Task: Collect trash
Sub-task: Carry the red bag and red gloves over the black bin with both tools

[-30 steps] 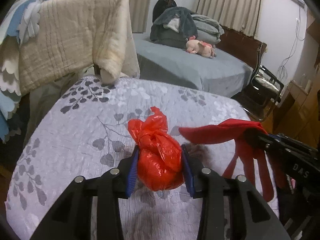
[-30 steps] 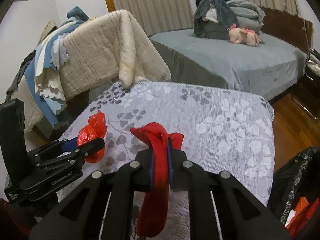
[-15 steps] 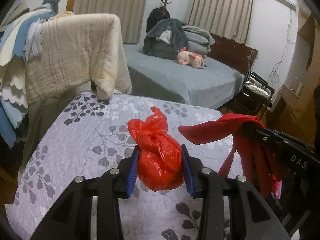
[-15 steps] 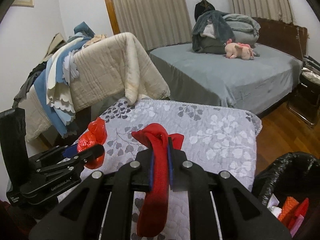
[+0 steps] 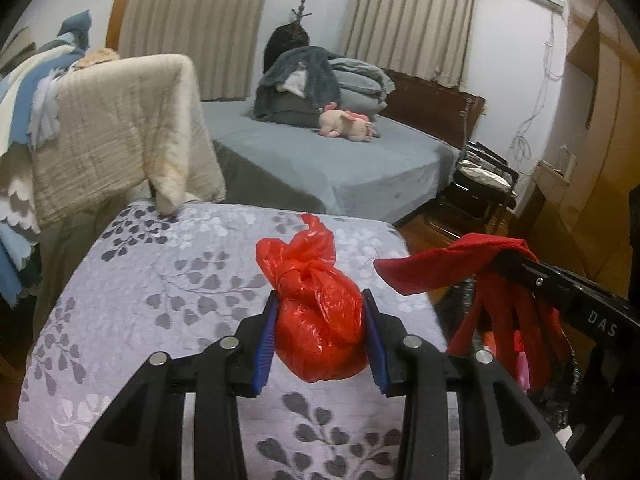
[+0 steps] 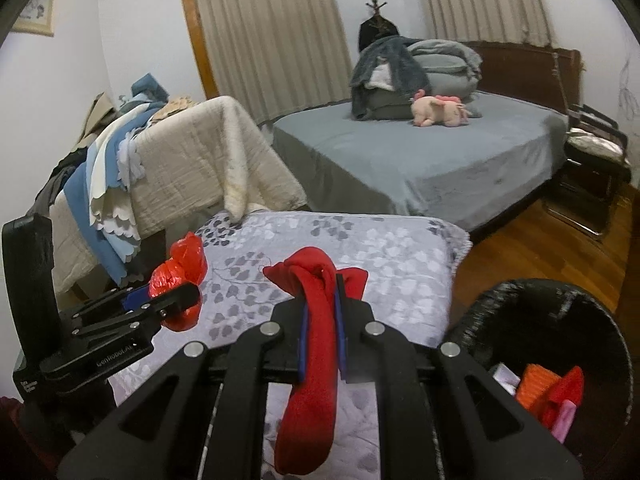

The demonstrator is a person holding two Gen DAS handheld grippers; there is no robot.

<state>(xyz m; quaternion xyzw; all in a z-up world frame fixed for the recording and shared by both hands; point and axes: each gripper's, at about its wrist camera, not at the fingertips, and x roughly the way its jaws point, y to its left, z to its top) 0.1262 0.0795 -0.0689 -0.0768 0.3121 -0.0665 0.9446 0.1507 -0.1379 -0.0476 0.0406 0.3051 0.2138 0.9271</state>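
My left gripper (image 5: 320,330) is shut on a knotted red plastic bag (image 5: 316,312), held above the grey leaf-patterned quilt (image 5: 168,288). The same bag (image 6: 178,276) shows at the left of the right wrist view, in the left gripper (image 6: 168,300). My right gripper (image 6: 320,320) is shut on a limp red cloth (image 6: 312,360) that hangs down between its blue pads. In the left wrist view that cloth (image 5: 480,276) dangles from the right gripper (image 5: 516,268) at the right. A black-lined trash bin (image 6: 552,340) with red, orange and pink scraps stands at lower right.
A beige blanket (image 6: 208,168) and blue-white cloths drape over a rack at the left. Behind lies a grey bed (image 6: 420,160) with folded bedding and a pink plush toy (image 6: 440,110). Wooden floor (image 6: 532,240) and a black chair (image 6: 592,176) are at the right.
Both grippers have risen and drawn back from the quilt with their loads still held. The trash bin has come into fuller view at the lower right of the right wrist view.
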